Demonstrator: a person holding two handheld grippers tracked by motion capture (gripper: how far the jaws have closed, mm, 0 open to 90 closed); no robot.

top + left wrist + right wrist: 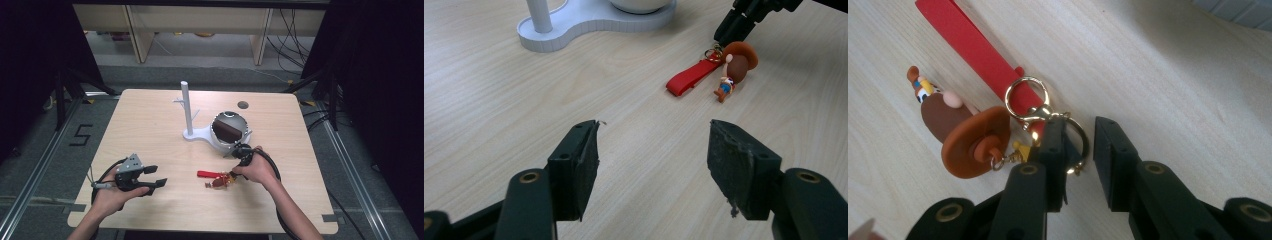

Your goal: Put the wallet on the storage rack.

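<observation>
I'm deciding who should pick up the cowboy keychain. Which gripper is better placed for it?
Right. The right gripper is down at the keychain, jaws slightly apart astride its gold ring. The left gripper is held open over bare table, well away from it.

Keychain strap red; cowboy figure brown-hatted beside it; rings gold. Stand white. Table pale woodgrain. Jaws black.

A black "5" marked on the grey floor, left of the table
</observation>
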